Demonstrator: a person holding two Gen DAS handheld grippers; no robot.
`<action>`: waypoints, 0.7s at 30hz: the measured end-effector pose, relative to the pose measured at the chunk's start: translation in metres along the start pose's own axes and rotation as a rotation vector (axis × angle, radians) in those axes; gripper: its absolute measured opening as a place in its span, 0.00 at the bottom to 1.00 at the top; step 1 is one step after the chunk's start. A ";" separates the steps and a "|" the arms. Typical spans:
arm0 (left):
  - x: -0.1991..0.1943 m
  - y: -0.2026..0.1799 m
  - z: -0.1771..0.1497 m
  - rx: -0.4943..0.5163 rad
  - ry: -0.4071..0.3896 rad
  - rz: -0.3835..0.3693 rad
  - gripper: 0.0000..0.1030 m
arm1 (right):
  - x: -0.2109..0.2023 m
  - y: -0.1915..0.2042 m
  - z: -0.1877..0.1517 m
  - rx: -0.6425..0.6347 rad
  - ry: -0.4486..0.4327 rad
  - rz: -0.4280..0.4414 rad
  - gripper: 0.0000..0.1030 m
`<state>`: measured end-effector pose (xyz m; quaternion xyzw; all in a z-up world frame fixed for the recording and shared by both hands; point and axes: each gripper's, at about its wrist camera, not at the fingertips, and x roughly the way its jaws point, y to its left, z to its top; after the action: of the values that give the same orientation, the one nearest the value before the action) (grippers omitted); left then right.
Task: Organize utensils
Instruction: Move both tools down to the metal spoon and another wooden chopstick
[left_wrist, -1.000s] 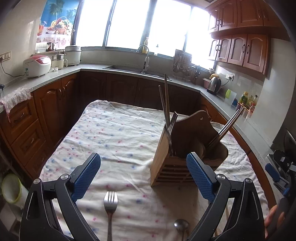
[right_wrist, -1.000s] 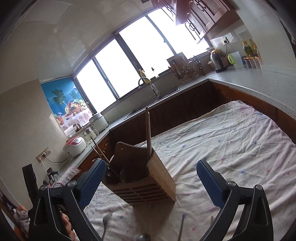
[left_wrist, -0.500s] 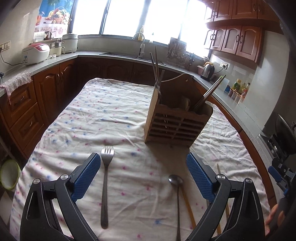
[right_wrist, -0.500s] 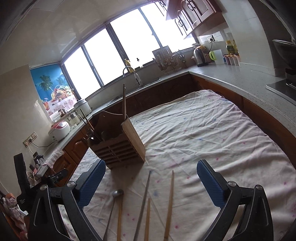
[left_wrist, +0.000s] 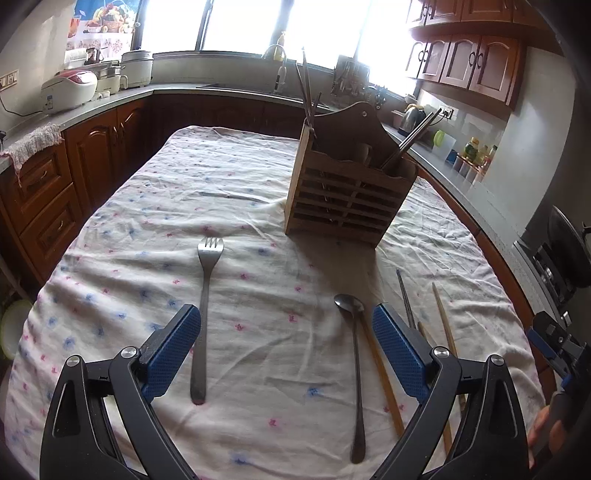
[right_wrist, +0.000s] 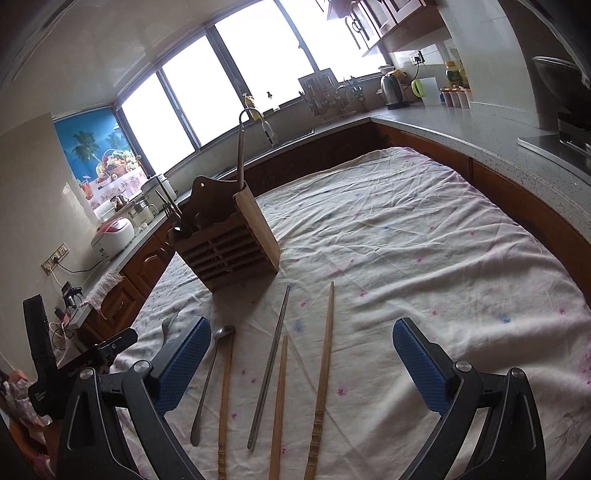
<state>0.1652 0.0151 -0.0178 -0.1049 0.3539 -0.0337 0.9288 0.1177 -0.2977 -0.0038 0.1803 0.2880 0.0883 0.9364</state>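
The left claw (left_wrist: 286, 349) hangs above the near part of the cloth-covered worktop (left_wrist: 155, 206), its blue pads spread wide with nothing between them. To its left the cloth (left_wrist: 110, 266) falls over the worktop's edge toward brown cabinets (left_wrist: 44, 192), and open cloth runs ahead on that side up to the far edge. A steel fork (left_wrist: 204, 314) lies just inside the left pad, tines pointing away, handle toward the camera. Further right a long steel spoon (left_wrist: 354, 365) lies flat, bowl facing up, with a wooden chopstick (left_wrist: 382, 380) touching along its right side. Beyond them stands the slatted wooden utensil holder (left_wrist: 347, 195), upright, with chopsticks leaning out of its compartments.

The right claw (right_wrist: 299, 365) is likewise wide open and empty. Between its pads lie a metal chopstick (right_wrist: 269, 365) and two wooden ones (right_wrist: 324, 354), roughly parallel, apart from each other and pointing at the holder. To the right the cloth is wrinkled and bare up to the worktop's rounded edge, with the grey kitchen counter (right_wrist: 480, 129) beyond a narrow gap.
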 end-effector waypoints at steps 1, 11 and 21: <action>0.001 -0.001 -0.001 0.003 0.002 -0.002 0.93 | 0.001 0.001 -0.001 -0.005 0.003 -0.002 0.97; 0.013 -0.009 -0.013 0.022 0.044 -0.005 0.93 | 0.012 0.005 -0.016 -0.051 0.046 -0.016 0.97; 0.029 -0.016 -0.020 0.056 0.093 -0.007 0.93 | 0.024 0.001 -0.022 -0.071 0.075 -0.050 0.96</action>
<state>0.1741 -0.0084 -0.0479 -0.0783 0.3951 -0.0518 0.9138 0.1246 -0.2837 -0.0320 0.1363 0.3240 0.0819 0.9326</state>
